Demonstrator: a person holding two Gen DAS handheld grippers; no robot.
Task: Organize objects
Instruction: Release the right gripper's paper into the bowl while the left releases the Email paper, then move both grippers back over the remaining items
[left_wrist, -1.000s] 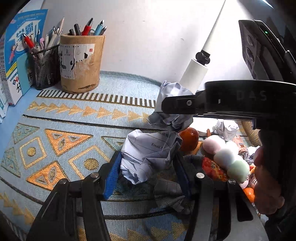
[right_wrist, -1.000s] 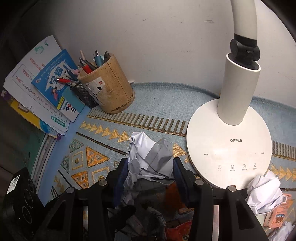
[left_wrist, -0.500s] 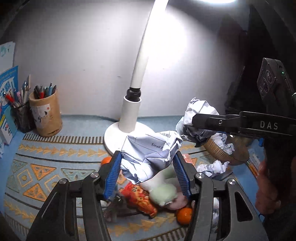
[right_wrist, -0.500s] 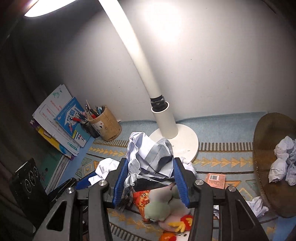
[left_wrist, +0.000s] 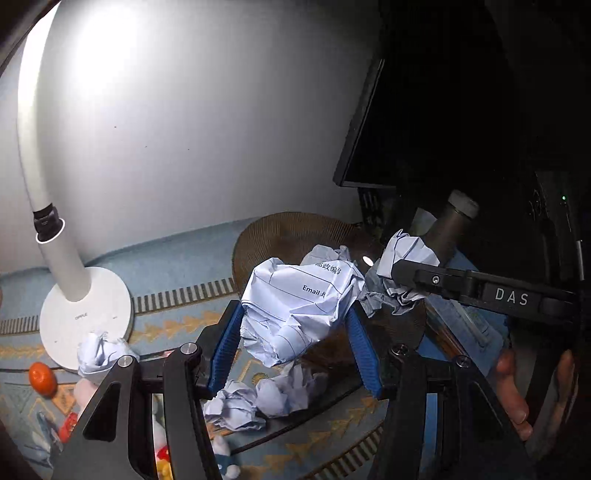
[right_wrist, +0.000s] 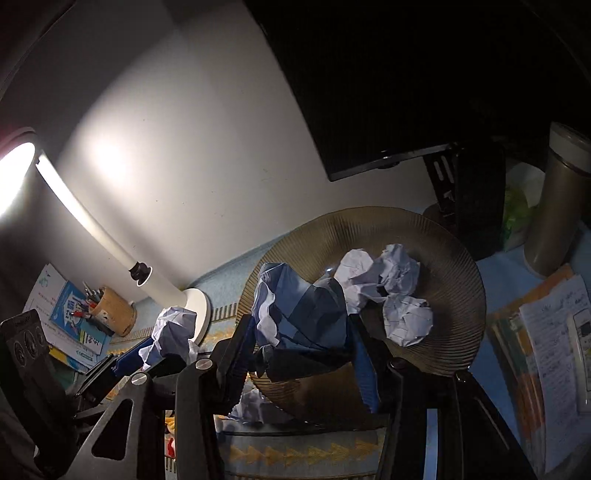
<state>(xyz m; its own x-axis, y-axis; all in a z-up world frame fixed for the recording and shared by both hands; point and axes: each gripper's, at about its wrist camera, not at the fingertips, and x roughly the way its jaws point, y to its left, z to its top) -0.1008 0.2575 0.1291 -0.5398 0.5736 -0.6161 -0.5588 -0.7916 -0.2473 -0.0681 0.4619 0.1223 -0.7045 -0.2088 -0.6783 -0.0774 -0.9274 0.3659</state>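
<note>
My left gripper (left_wrist: 295, 332) is shut on a crumpled white paper ball (left_wrist: 299, 306) printed with "Email", held above the near edge of a brown ribbed plate (left_wrist: 280, 232). My right gripper (right_wrist: 303, 332) is shut on another crumpled paper ball (right_wrist: 303, 314), shaded, over the left part of the same plate (right_wrist: 450, 273). Two paper balls (right_wrist: 388, 280) lie on the plate. In the left wrist view the right gripper (left_wrist: 400, 271) comes in from the right with its paper (left_wrist: 406, 254). In the right wrist view the left gripper (right_wrist: 162, 343) shows at lower left.
A white desk lamp (left_wrist: 85, 306) stands on the patterned mat to the left. Loose paper balls (left_wrist: 258, 398), an orange (left_wrist: 42, 376) and toys lie on the mat. A thermos (right_wrist: 554, 206), a dark monitor (right_wrist: 369, 92) and notebooks (right_wrist: 546, 350) are to the right. A pen holder (right_wrist: 110, 310) stands far left.
Both grippers swung right and upward with their paper balls, from the pen holder side past the lamp to the brown plate. Neither grip changed.
</note>
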